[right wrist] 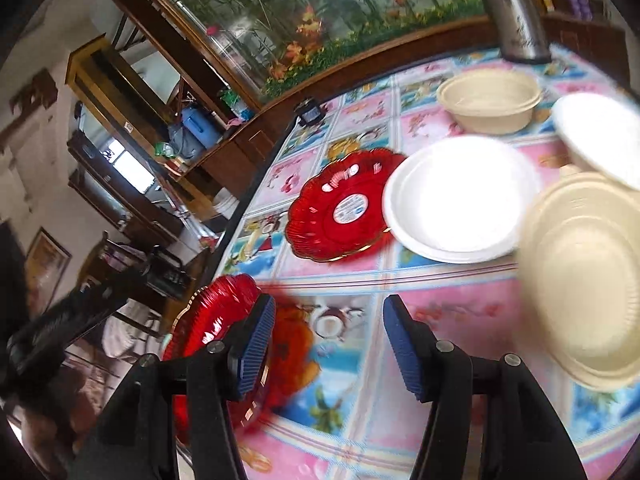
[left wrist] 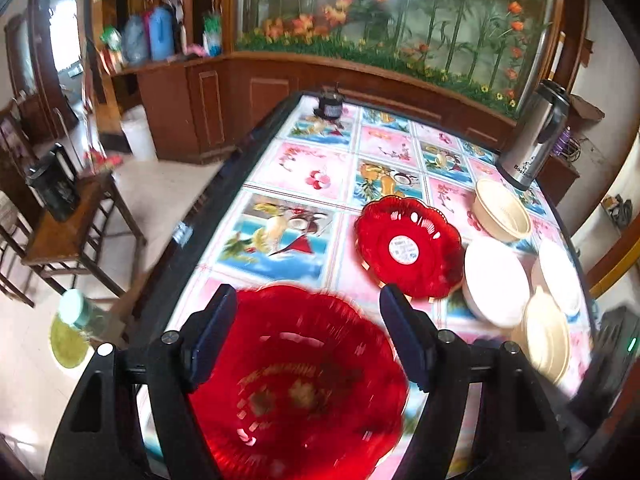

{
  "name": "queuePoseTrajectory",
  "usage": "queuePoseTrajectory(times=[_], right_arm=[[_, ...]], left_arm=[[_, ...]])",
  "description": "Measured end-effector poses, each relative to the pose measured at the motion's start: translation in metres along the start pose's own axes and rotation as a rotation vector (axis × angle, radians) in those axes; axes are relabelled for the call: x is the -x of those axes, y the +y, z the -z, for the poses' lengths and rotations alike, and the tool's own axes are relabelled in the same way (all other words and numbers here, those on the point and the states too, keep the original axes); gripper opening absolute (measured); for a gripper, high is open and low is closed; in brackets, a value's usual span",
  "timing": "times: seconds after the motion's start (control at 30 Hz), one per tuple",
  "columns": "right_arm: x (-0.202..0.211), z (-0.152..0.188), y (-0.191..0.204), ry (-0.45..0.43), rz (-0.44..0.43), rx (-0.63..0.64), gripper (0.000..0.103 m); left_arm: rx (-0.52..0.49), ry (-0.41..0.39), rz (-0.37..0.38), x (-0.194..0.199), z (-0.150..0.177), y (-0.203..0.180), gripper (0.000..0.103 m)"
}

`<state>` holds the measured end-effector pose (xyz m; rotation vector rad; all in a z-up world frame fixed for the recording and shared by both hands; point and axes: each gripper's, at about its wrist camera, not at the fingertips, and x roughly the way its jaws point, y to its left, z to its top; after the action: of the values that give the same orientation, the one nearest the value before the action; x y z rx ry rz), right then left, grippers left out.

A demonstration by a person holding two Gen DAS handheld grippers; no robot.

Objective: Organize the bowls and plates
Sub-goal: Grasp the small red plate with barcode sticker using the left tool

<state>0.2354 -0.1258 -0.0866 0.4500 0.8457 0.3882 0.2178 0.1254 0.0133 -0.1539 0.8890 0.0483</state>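
A red scalloped plate [left wrist: 296, 384], blurred, lies on the table right below my left gripper [left wrist: 309, 300]. Its jaws stand open over the plate and the pads do not press on it. In the right wrist view this same plate [right wrist: 212, 320] sits by the table's left edge, partly behind the left finger. My right gripper [right wrist: 330, 308] is open, and only tablecloth shows between its fingers. A second red plate [left wrist: 408, 246] [right wrist: 340, 206] with a round white sticker lies further in. Beside it are a white plate [left wrist: 496, 280] [right wrist: 460, 200] and cream bowls [left wrist: 502, 208] [right wrist: 490, 100].
A steel thermos [left wrist: 536, 136] [right wrist: 516, 8] stands at the far right of the patterned tablecloth [left wrist: 304, 168]. Another cream bowl [right wrist: 584, 280] and a white bowl [right wrist: 600, 136] crowd the right side. A small dark jar [left wrist: 330, 106] sits at the far edge. Wooden stools [left wrist: 76, 232] stand left.
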Motion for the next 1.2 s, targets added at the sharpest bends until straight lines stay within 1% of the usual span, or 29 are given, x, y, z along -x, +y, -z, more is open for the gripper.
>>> queuePoseTrajectory(times=[0.1, 0.13, 0.2, 0.3, 0.37, 0.43, 0.5, 0.57, 0.7, 0.77, 0.87, 0.93, 0.97, 1.0, 1.03, 1.07, 1.1, 1.13, 1.17, 1.2], right_arm=[[-0.026, -0.005, -0.005, 0.026, -0.035, -0.055, 0.059], [-0.038, -0.008, -0.009, 0.042, -0.052, -0.096, 0.059], [-0.052, -0.010, -0.015, 0.051, -0.078, -0.153, 0.059], [-0.069, -0.017, -0.023, 0.045, -0.078, -0.224, 0.059], [-0.077, -0.021, -0.028, 0.036, -0.098, -0.262, 0.059], [-0.083, -0.024, -0.031, 0.028, -0.102, -0.278, 0.059], [-0.090, -0.028, -0.034, 0.040, -0.108, -0.295, 0.059], [-0.095, -0.029, -0.037, 0.056, -0.123, -0.308, 0.061], [-0.103, -0.032, -0.046, 0.074, -0.117, -0.350, 0.063], [-0.105, -0.033, -0.052, 0.071, -0.116, -0.382, 0.063], [-0.107, -0.036, -0.052, 0.058, -0.103, -0.387, 0.063], [-0.109, -0.037, -0.052, 0.043, -0.096, -0.396, 0.063], [-0.110, -0.038, -0.052, 0.032, -0.094, -0.405, 0.063], [-0.111, -0.038, -0.052, 0.023, -0.090, -0.410, 0.063], [-0.112, -0.039, -0.052, 0.018, -0.087, -0.411, 0.061], [-0.114, -0.039, -0.052, 0.012, -0.082, -0.417, 0.057], [-0.115, -0.040, -0.053, 0.006, -0.080, -0.424, 0.055], [-0.117, -0.042, -0.052, 0.003, -0.072, -0.427, 0.049], [-0.120, -0.042, -0.052, 0.002, -0.063, -0.424, 0.040], [-0.122, -0.043, -0.053, 0.006, -0.054, -0.421, 0.032]], left_arm=[[0.004, 0.069, -0.006, -0.028, -0.020, -0.006, 0.074], [0.008, 0.108, 0.015, -0.042, -0.028, -0.008, 0.074], [0.034, 0.166, 0.019, -0.064, -0.039, -0.009, 0.074], [0.056, 0.218, 0.039, -0.090, -0.049, -0.013, 0.074], [0.057, 0.244, 0.033, -0.106, -0.056, -0.018, 0.074], [0.062, 0.292, 0.047, -0.125, -0.060, -0.024, 0.073], [0.074, 0.318, 0.048, -0.141, -0.062, -0.029, 0.074], [0.063, 0.341, 0.041, -0.153, -0.061, -0.034, 0.073], [0.056, 0.370, 0.043, -0.168, -0.058, -0.039, 0.073], [0.059, 0.382, 0.047, -0.176, -0.056, -0.041, 0.073], [0.053, 0.397, 0.057, -0.184, -0.051, -0.042, 0.073], [0.051, 0.391, 0.061, -0.186, -0.049, -0.043, 0.068], [0.050, 0.390, 0.063, -0.186, -0.048, -0.043, 0.063], [0.049, 0.390, 0.066, -0.186, -0.048, -0.043, 0.057], [0.046, 0.388, 0.070, -0.187, -0.048, -0.044, 0.047], [0.042, 0.387, 0.073, -0.187, -0.047, -0.045, 0.041], [0.033, 0.392, 0.077, -0.189, -0.045, -0.048, 0.032], [0.029, 0.396, 0.077, -0.191, -0.044, -0.049, 0.025], [0.025, 0.399, 0.076, -0.192, -0.043, -0.050, 0.022], [0.009, 0.381, 0.051, -0.191, -0.042, -0.051, 0.020]])
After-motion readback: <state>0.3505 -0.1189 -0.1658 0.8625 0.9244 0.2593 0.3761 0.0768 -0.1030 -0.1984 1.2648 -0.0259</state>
